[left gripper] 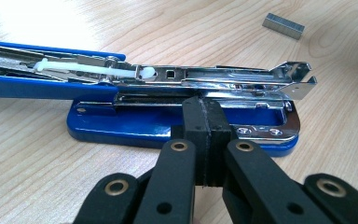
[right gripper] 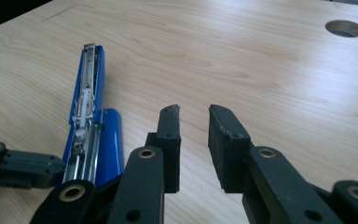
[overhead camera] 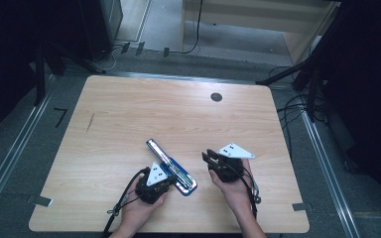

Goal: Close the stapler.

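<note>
Resting on the table point(overhead camera: 129, 114), an open blue stapler point(left gripper: 135, 123), left gripper point(left gripper: 204, 122) jaws together, touching it; right gripper point(right gripper: 193, 140) jaws apart, empty, near its right.

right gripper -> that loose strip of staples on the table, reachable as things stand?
Probably yes. The right gripper has its jaws apart with nothing between them, over bare table. The staple strip lies loose beyond the opened stapler, nothing on it; the left gripper sits shut against the stapler.

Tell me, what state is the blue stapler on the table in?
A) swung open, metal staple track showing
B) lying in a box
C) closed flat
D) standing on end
A: the stapler lies flat on the table, its top folded back, the metal track bare.
</note>
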A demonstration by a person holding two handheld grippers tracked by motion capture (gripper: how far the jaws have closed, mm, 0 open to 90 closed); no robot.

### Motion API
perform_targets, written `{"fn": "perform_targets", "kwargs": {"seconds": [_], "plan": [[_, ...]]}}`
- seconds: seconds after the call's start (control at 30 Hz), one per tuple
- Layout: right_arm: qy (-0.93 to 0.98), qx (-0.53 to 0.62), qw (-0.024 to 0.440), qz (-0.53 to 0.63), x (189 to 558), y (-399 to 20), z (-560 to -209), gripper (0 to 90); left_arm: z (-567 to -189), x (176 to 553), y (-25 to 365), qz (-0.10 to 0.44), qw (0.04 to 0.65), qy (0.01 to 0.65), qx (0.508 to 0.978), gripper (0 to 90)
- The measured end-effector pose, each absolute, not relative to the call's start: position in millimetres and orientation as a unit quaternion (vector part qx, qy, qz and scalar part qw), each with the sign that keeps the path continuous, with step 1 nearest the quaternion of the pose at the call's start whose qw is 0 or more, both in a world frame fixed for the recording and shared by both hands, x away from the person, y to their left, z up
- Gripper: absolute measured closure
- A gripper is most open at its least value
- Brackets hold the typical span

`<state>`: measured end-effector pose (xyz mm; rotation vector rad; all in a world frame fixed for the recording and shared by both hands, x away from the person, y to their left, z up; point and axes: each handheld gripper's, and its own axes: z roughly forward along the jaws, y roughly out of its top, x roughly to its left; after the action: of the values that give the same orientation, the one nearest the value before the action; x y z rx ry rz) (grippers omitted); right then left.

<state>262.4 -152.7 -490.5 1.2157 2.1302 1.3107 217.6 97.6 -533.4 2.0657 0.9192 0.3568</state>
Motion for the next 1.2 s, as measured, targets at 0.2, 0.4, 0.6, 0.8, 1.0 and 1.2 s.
{"fn": "perform_targets", "kwargs": {"seconds": [0.2, 0.4, 0.6, 0.8, 1.0, 1.2], "plan": [[0.754, 0.437, 0.181, 0.455, 253.1, -165.9, -496.9, 73.5, -533.5, 217.4, 97.6, 0.142, 0.414, 0.366, 0.821, 90.0], [0.752, 0.449, 0.183, 0.447, 246.6, -175.5, -504.3, 72.1, -533.5, 217.5, 97.8, 0.142, 0.413, 0.365, 0.822, 90.0], [0.752, 0.459, 0.182, 0.436, 240.7, -183.7, -514.1, 70.4, -533.5, 217.5, 97.7, 0.142, 0.413, 0.365, 0.822, 90.0], [0.750, 0.471, 0.177, 0.429, 234.2, -190.7, -520.7, 67.4, -533.5, 217.5, 97.7, 0.142, 0.413, 0.365, 0.822, 90.0], [0.750, 0.478, 0.174, 0.422, 227.3, -194.5, -526.1, 65.8, -533.5, 217.5, 97.8, 0.142, 0.413, 0.365, 0.822, 90.0], [0.755, 0.478, 0.173, 0.413, 222.0, -194.3, -531.2, 66.6, -533.5, 217.5, 97.9, 0.142, 0.413, 0.364, 0.823, 90.0]]}}
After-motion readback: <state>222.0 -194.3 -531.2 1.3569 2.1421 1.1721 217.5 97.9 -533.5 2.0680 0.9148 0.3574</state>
